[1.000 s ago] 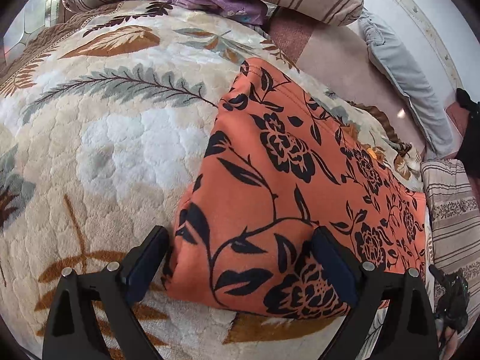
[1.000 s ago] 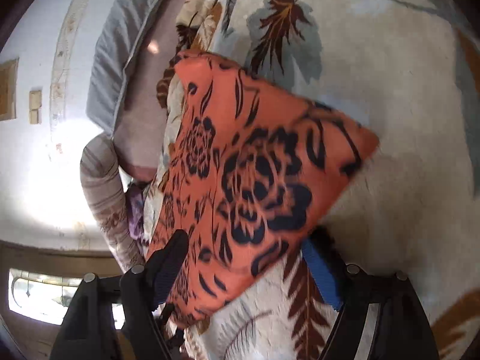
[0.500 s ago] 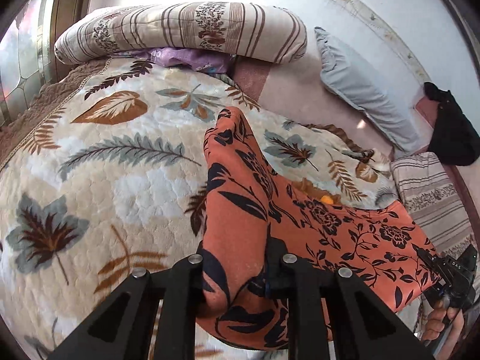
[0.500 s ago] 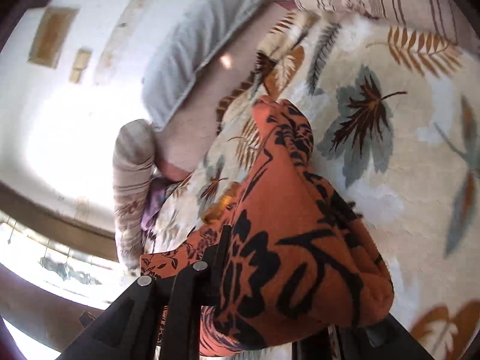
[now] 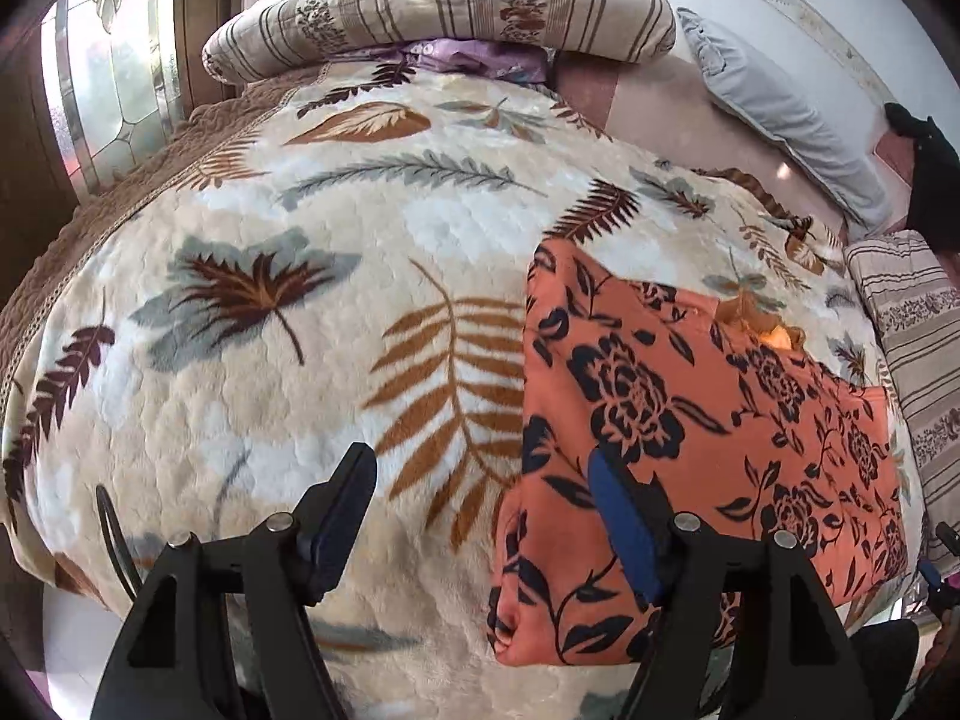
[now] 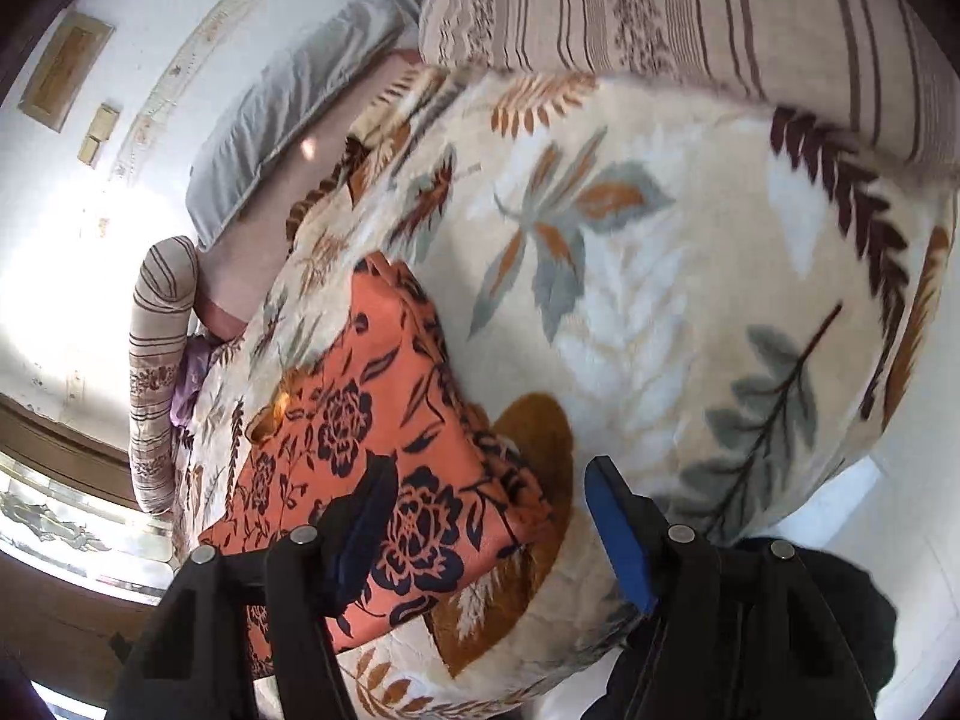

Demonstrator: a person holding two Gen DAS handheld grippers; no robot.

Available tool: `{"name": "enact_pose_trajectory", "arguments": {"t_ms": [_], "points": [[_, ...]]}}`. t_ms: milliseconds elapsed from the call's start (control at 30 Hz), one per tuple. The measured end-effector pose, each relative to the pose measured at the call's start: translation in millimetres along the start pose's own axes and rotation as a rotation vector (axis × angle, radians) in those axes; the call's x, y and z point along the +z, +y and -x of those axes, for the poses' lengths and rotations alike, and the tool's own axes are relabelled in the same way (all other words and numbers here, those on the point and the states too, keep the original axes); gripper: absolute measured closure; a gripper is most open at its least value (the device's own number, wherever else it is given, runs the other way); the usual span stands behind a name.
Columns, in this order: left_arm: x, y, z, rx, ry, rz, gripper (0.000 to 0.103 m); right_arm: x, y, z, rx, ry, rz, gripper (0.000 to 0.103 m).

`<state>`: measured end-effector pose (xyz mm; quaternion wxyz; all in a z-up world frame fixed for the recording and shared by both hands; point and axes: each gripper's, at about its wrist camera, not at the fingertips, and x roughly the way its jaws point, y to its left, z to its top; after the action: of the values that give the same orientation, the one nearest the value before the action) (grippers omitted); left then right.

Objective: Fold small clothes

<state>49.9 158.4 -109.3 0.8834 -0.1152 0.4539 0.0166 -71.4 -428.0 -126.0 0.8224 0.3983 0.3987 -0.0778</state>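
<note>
An orange garment with a black flower print (image 5: 690,438) lies folded flat on the leaf-patterned bed blanket (image 5: 312,312). It also shows in the right wrist view (image 6: 372,438). My left gripper (image 5: 480,498) is open and empty, just above the garment's near left edge; its right finger (image 5: 624,528) is over the cloth. My right gripper (image 6: 486,510) is open and empty, over the garment's near right corner, with its left finger (image 6: 366,516) over the cloth.
A striped bolster (image 5: 444,12) and a purple cloth (image 5: 474,57) lie at the bed's far end. A grey pillow (image 5: 786,114) leans on the wall. A striped cushion (image 5: 918,348) lies right of the garment. The bed's near edge is close below both grippers.
Both grippers were shut on the garment and lifting it half a second ago. They have let go and opened, and the garment now lies folded flat on the blanket.
</note>
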Motion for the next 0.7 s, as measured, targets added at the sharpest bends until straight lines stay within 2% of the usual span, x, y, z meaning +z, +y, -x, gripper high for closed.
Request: {"name": "enact_pose_trajectory", "arguments": {"t_ms": [33,67,133,233,333,433,467,500,533,600,633,667,700], "points": [[8.0,-1.1,-3.5,-0.026,0.0,-0.018,0.029,5.5,8.7,3.3,0.017,-0.015,0.025,0.033],[14.7,-2.8,-8.3,-0.053,0.001,-0.048,0.029,10.8,20.4,0.6,0.032,-0.014,0.069,0.027],[30.3,-12.0,-24.3,-0.069,0.014,-0.091,0.029,21.3,40.4,-9.5,0.045,0.009,0.196,0.027],[50.6,-29.3,-52.3,-0.082,0.029,-0.132,0.029,42.0,73.7,-47.5,0.048,0.044,0.345,0.027],[63.4,-41.8,-77.0,-0.072,0.055,-0.15,0.029,59.1,93.8,-90.1,-0.006,0.066,0.466,0.027],[68.1,-48.1,-93.9,-0.069,0.073,-0.155,0.029,73.4,103.5,-135.0,-0.089,0.098,0.525,0.028],[69.6,-50.3,-97.2,-0.055,0.069,-0.167,0.045,77.2,106.2,-148.8,-0.104,0.111,0.538,0.033],[71.3,-52.6,-99.8,-0.037,0.067,-0.176,0.089,77.8,108.3,-160.1,-0.106,0.141,0.555,0.046],[75.0,-54.0,-102.3,-0.025,0.074,-0.18,0.098,76.3,111.6,-170.2,-0.142,0.168,0.578,0.082],[82.8,-57.0,-106.5,-0.006,0.047,-0.192,0.097,77.0,116.5,-172.6,-0.194,0.125,0.612,0.083],[85.5,-57.2,-116.6,0.016,0.053,-0.196,0.097,82.0,114.8,-175.9,-0.227,0.097,0.598,0.083],[86.9,-56.2,-133.0,0.037,0.093,-0.194,0.095,88.7,108.6,-183.6,-0.268,0.087,0.567,0.083],[89.0,-55.3,-140.0,0.054,0.085,-0.197,0.093,95.5,99.9,-194.0,-0.297,0.093,0.529,0.083]]}}
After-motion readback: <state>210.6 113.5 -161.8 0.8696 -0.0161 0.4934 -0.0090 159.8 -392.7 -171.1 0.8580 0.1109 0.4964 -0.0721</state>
